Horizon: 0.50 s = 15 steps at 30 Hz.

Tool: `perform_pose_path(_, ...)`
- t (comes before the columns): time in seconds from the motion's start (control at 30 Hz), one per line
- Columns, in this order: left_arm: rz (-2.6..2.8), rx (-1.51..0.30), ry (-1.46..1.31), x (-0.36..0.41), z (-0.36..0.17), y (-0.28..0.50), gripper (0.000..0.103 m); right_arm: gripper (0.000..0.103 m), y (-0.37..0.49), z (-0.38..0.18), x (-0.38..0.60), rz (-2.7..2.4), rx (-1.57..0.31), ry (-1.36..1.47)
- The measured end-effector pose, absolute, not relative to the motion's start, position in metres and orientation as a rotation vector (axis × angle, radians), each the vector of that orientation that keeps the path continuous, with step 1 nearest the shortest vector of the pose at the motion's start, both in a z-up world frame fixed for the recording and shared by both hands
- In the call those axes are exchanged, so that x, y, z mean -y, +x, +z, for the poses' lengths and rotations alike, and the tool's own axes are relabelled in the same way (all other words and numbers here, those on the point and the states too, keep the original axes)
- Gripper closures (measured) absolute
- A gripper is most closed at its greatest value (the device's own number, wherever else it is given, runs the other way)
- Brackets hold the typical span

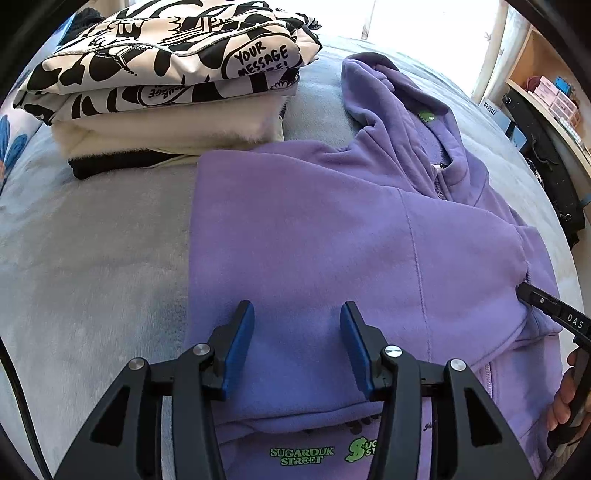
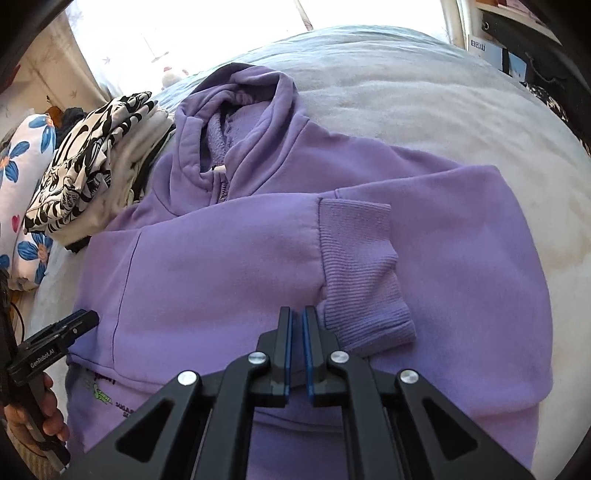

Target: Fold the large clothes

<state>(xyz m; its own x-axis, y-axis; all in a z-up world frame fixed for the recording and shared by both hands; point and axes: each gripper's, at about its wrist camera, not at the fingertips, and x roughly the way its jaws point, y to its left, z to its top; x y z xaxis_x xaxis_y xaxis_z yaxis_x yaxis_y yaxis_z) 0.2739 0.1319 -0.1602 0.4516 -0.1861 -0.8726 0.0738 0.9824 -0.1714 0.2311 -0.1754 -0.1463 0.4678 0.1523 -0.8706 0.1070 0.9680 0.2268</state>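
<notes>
Folded pile of clothes [image 1: 162,85] sits on the bed's [image 1: 85,258] left, purple hoodie [image 1: 332,240] spread beside it. Your left hand-held gripper [image 1: 297,347] hangs partly open over the hoodie, gripping nothing. Your right hand-held gripper [image 2: 297,345] is closed near the cuff [image 2: 364,273], nothing visibly pinched.

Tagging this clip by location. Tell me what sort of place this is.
Most likely a bedroom at home. A purple hoodie lies on a soft grey blanket like a bed's, beside a stack of folded clothes and a flowered pillow, with a bright curtained window behind.
</notes>
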Motion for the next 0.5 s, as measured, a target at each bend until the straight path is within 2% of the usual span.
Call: perform_pose_path(0.5,-0.163,-1.076,-0.122,-0.132,-0.127,0.236,0.052,0.094,0.197,-0.120,0.170,0.040,-1.092,0.286)
